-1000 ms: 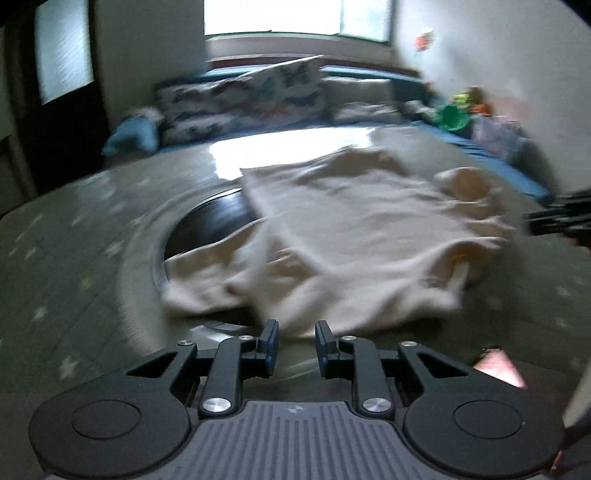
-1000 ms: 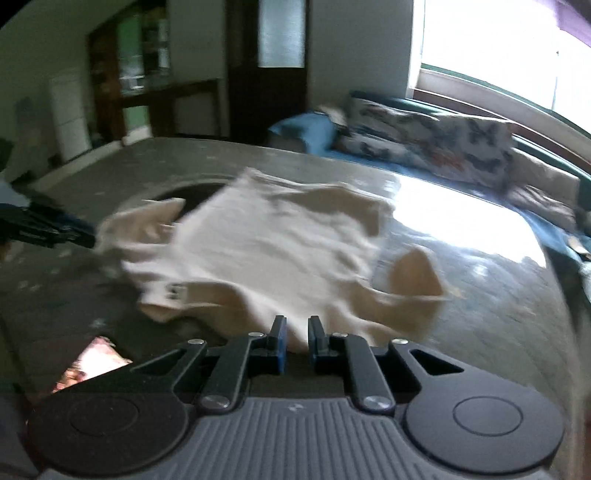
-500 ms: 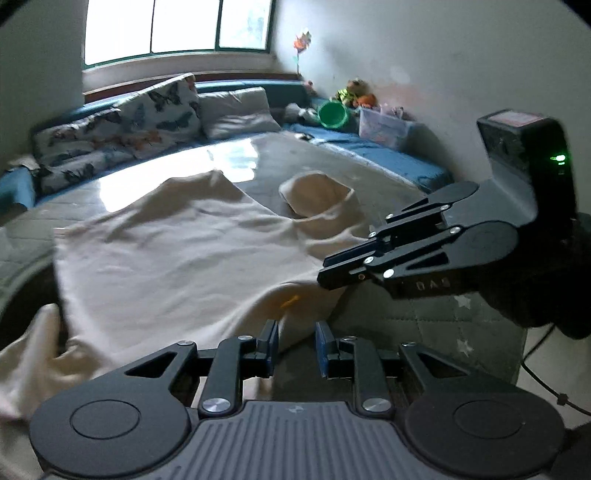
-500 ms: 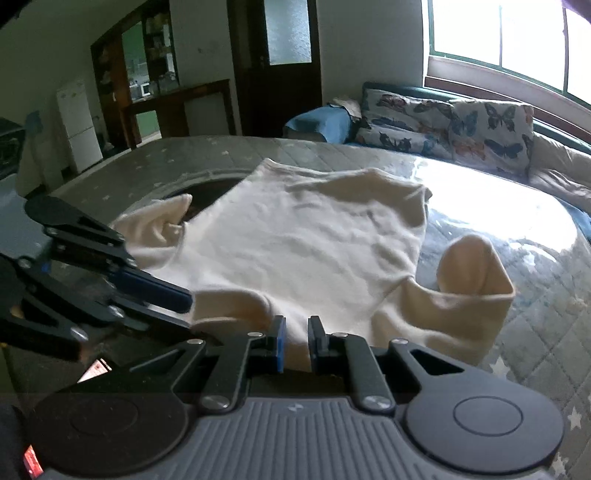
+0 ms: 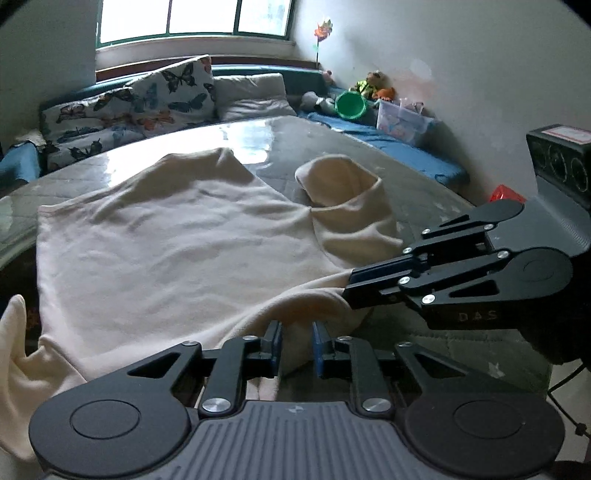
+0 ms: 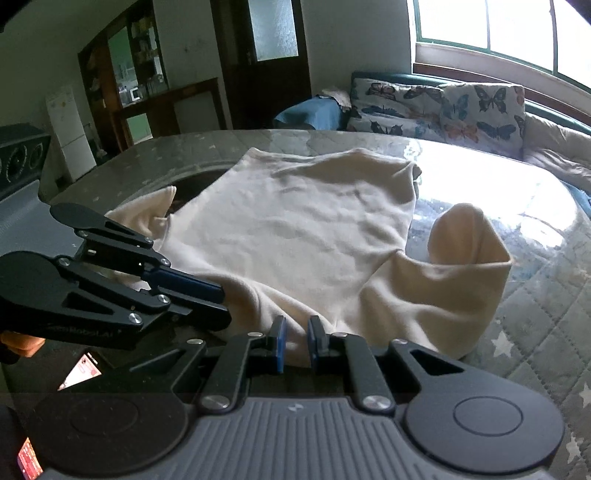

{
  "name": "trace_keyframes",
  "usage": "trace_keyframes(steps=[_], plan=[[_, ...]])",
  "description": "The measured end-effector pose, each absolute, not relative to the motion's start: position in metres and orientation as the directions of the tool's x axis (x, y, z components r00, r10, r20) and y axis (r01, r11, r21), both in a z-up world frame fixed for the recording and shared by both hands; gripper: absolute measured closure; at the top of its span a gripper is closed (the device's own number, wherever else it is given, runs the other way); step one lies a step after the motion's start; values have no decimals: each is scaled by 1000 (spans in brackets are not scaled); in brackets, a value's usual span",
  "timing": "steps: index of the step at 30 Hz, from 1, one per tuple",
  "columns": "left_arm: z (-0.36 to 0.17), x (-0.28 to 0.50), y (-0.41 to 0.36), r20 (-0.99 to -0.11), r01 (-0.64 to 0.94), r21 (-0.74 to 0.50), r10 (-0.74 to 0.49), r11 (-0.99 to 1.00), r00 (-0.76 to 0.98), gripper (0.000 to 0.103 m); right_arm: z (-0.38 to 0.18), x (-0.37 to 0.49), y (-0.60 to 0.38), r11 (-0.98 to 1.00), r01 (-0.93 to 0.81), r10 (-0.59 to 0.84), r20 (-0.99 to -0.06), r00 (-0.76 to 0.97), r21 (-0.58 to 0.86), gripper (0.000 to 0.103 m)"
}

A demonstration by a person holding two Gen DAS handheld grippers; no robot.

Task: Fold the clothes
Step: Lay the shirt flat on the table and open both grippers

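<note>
Table (image 5: 424,173): large, rounded, covered in a grey quilted cloth with pale stars under a glossy clear sheet; landmark for all entries below.

Bench seat (image 6: 554,122): runs along the table's far edge under the window; butterfly-print cushions (image 5: 155,99) and a plain pale cushion (image 5: 255,92) lean on it; a blue cloth (image 6: 310,110) lies at one end.

Cream garment (image 5: 166,251): the task's item, a pale sweatshirt-like top spread across the middle of the table, body mostly flat with soft wrinkles; one sleeve (image 5: 347,199) bulges up with an open cuff on the side toward the wall; the other sleeve (image 6: 147,218) trails off over a dark round patch in the table; the near hem is bunched at the table's near edge.

Left gripper (image 5: 296,343): at the table's near edge, blue-padded jaws closing, a fold of the near hem rising between them.

Right gripper (image 6: 295,341): just beside the left one at the same near edge; jaws drawn close together, pinching a ridge of the same bunched hem.

Clear storage box (image 5: 402,122), green bowl-shaped thing (image 5: 351,105) and soft toys (image 5: 373,85): on the blue seat beyond the table's wall-side edge.

Pinwheel (image 5: 322,29): upright in the corner behind the table.
</note>
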State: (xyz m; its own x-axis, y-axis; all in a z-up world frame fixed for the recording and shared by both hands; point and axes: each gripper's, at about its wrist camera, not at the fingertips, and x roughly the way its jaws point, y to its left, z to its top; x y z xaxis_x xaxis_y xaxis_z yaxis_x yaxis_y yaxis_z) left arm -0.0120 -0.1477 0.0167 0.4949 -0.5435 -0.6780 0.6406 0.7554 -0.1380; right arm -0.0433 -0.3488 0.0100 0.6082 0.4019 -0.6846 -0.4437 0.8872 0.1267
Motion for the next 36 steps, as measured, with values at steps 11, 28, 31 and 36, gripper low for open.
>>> trace_keyframes(steps=[11, 28, 31, 36], plan=[[5, -5, -155, -696, 646, -159, -549, 747, 463, 91, 8, -41, -350, 891, -430, 404, -692, 598, 149, 91], [22, -63, -141, -607, 809, -96, -679, 579, 413, 100, 1, -39, -353, 892, -403, 421, -701, 575, 205, 90], [30, -50, -136, -581, 749, -143, -668, 647, 465, 98, 1, -39, -353, 892, -400, 424, -699, 575, 212, 89], [21, -21, -142, -641, 655, -207, -606, 727, 471, 90, 2, -41, -353, 890, -405, 427, -698, 575, 211, 86]])
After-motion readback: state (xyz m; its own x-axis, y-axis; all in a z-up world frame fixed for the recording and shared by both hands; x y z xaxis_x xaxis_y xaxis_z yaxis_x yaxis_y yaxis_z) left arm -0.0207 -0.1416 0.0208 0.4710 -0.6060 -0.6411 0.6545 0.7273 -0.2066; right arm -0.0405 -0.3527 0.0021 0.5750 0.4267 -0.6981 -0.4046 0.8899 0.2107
